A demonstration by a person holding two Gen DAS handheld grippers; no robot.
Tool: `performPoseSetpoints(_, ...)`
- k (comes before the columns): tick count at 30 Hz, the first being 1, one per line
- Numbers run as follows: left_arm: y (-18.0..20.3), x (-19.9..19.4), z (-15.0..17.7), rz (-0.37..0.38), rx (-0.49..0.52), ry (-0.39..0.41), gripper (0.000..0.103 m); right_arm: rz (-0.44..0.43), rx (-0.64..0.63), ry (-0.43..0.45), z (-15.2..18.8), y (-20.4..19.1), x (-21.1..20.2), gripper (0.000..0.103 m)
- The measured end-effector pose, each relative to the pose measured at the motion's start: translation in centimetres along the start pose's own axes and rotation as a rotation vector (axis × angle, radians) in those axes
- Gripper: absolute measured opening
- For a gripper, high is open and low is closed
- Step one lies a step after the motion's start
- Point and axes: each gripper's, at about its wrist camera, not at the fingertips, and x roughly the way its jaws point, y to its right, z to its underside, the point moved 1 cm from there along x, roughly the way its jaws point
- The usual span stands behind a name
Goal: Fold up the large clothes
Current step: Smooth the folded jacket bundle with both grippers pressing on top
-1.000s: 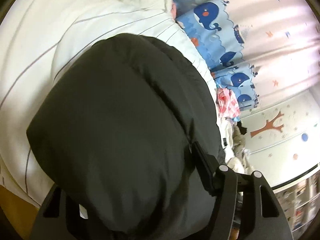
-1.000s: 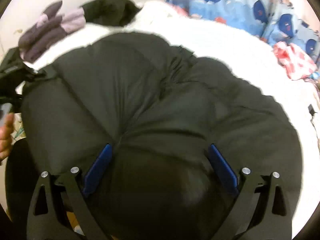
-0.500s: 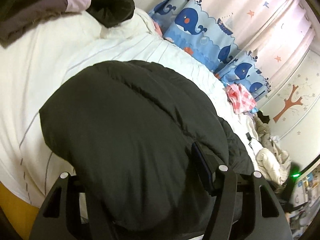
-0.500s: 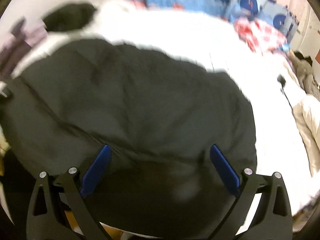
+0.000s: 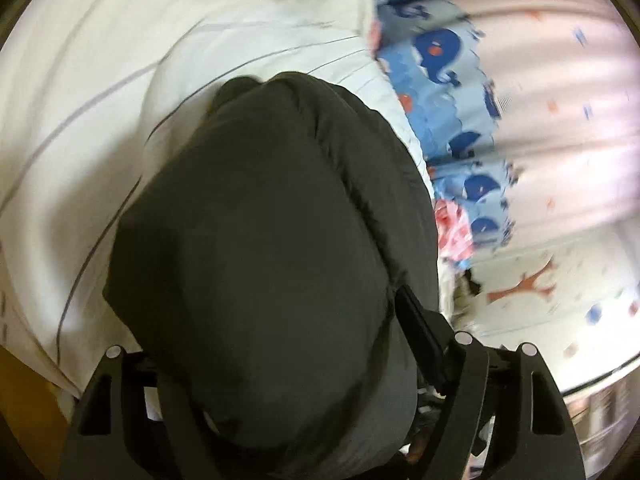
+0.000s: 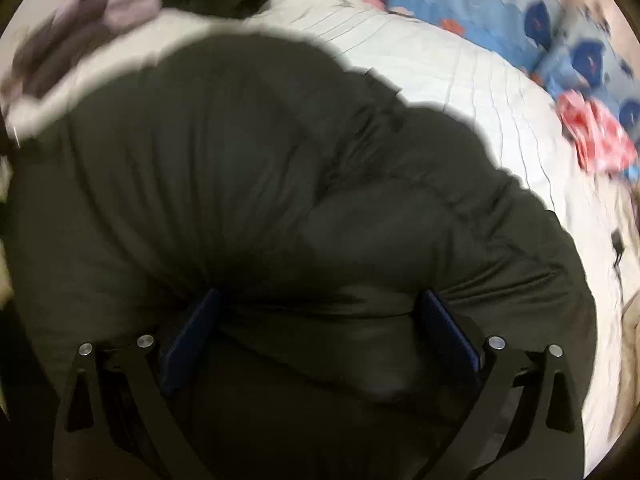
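On the white quilted bed (image 6: 460, 68), a puffy black jacket (image 6: 280, 184) bulges between both grippers; left fingers (image 5: 420, 332) have just been widening around it, right fingers (image 6: 448, 332) clasp a thick fold.

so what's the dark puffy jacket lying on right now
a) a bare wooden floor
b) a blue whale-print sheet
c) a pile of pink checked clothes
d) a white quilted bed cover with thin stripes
d: the dark puffy jacket lies on the white quilted bed cover, whose thin stripes show all round it.
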Motion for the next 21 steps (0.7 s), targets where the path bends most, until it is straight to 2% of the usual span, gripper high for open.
performPoseSetpoints(1,-0.2,0.3,-0.1,0.008,-0.016,-0.013,0.076,0.013,0.013,0.063,-1.3,0.6,-1.2,0.096)
performPoseSetpoints(3,0.1,0.9,-0.2,-0.004,-0.005,-0.036,0.079,0.061,0.029,0.135,-4.3,1.5,-2.0,0.096)
performPoseSetpoints(5,0.7,1.5,-0.1,-0.028,0.025,-0.049,0.082,0.109,0.061,0.167,-7.4,2.7,-1.2,0.096)
performPoseSetpoints(7,1.0,1.9,0.1,-0.045,0.052,-0.058,0.082,0.153,0.093,0.154,-9.9,3.9,1.0,0.096)
performPoseSetpoints(9,1.2,1.9,0.3,-0.047,0.078,-0.057,0.082,0.183,0.128,0.067,-11.1,5.2,6.0,0.096)
performPoseSetpoints(10,1.5,1.9,0.3,-0.048,0.090,-0.056,0.081,0.175,0.129,0.015,-10.9,5.1,8.0,0.096)
performPoseSetpoints(11,1.8,2.0,0.4,-0.048,0.119,-0.054,0.075,0.130,0.129,-0.071,-10.4,5.2,10.7,0.096)
performPoseSetpoints(14,2.8,2.1,0.8,-0.074,0.187,-0.048,0.067,0.122,0.122,-0.089,-10.4,5.5,10.4,0.096)
performPoseSetpoints(16,3.1,2.0,1.0,-0.070,0.209,-0.048,0.065,0.093,0.133,-0.032,-9.7,5.6,7.4,0.096)
performPoseSetpoints(20,2.8,1.8,0.9,-0.050,0.200,-0.049,0.063,0.064,0.069,0.113,-5.5,3.1,1.3,0.096)
performPoseSetpoints(21,2.8,1.8,0.9,-0.051,0.202,-0.048,0.063,0.069,0.028,0.108,-4.1,1.9,0.8,0.096)
